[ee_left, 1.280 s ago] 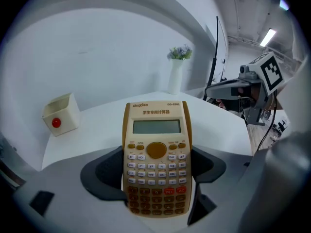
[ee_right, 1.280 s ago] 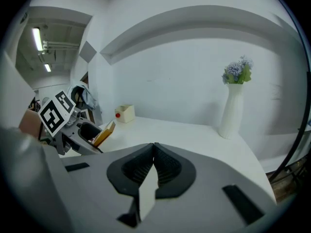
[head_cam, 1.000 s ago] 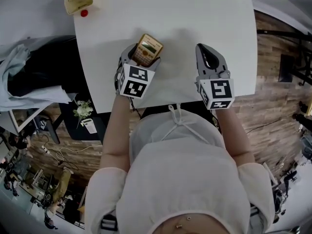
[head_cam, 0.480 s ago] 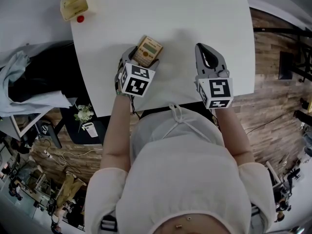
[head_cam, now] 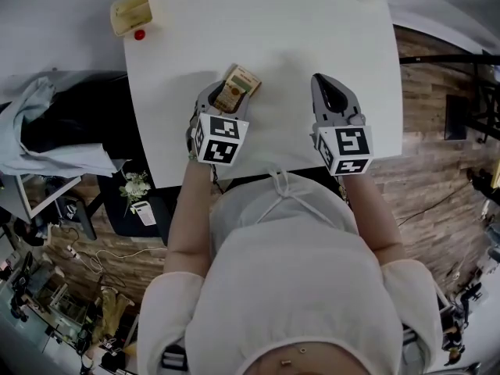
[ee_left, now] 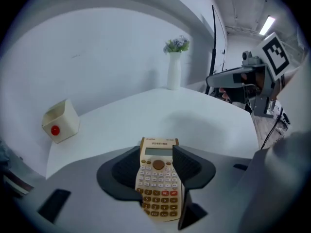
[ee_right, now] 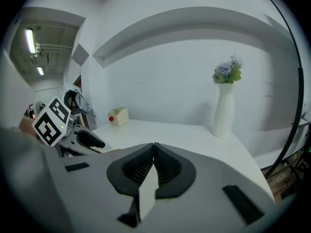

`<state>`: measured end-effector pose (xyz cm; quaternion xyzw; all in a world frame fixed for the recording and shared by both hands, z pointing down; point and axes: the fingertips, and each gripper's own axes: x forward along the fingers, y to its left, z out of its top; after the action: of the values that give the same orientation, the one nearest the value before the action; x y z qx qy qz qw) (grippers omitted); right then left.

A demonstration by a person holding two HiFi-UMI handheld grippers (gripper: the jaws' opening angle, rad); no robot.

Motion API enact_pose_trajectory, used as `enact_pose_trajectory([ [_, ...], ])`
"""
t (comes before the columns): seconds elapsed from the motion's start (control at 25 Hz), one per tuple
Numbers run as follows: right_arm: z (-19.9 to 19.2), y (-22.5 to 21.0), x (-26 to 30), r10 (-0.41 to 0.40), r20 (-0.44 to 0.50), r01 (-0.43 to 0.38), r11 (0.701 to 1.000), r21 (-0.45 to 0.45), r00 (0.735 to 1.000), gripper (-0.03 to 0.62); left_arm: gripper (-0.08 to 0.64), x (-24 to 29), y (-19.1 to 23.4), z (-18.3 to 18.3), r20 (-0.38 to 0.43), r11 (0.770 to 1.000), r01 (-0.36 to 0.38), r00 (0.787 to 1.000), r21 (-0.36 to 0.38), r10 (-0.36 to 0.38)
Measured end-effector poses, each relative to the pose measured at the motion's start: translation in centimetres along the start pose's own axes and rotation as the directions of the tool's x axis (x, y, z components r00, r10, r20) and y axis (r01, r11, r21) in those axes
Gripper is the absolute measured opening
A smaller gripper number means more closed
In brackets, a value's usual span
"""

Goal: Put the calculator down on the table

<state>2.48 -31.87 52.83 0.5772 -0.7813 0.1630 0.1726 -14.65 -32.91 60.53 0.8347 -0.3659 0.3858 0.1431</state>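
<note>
A tan calculator (head_cam: pixel 237 87) (ee_left: pixel 158 178) sits between the jaws of my left gripper (head_cam: pixel 228 94) (ee_left: pixel 156 160) over the near left part of the white table (head_cam: pixel 297 37). Those jaws are closing, and both dark pads lie against the calculator's long edges. Its display end points away from me, and in the head view it looks tilted, with one side raised. My right gripper (head_cam: pixel 334 92) (ee_right: pixel 154 152) hovers over the table's near right part, shut with nothing between its pads.
A cream box (head_cam: pixel 131 11) (ee_left: pixel 59 120) (ee_right: pixel 118 116) with a red dot stands at the far left corner. A white vase (ee_left: pixel 174 72) (ee_right: pixel 223 108) with flowers stands at the far right. The table's near edge lies just under both grippers. A chair with clothes is left of the table.
The left jaws have come in from wide apart onto the calculator's edges. The calculator now looks narrower and tilted, and the left gripper has risen slightly. The right gripper has stayed put.
</note>
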Motion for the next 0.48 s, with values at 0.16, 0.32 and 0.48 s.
enact_pose_trajectory([
  [0.16,1.4,0.5,-0.7,0.01,0.026,-0.01,1.0,-0.022,1.0,0.006,0.1,-3.0,0.9,2.6,0.11,0.998,-0.052,0.992,-0.041,0.056],
  [0.32,2.8,0.9,-1.8,0.015,0.056,-0.013,0.999,-0.04,0.998,0.006,0.031,-6.3,1.4,4.7,0.205,0.993,-0.116,0.971,-0.034,0.121],
  [0.48,4.4,1.2,-3.1,0.03,0.095,-0.025,0.998,-0.061,0.995,0.006,0.02,-9.4,1.6,6.4,0.282,0.986,-0.161,0.945,-0.035,0.165],
])
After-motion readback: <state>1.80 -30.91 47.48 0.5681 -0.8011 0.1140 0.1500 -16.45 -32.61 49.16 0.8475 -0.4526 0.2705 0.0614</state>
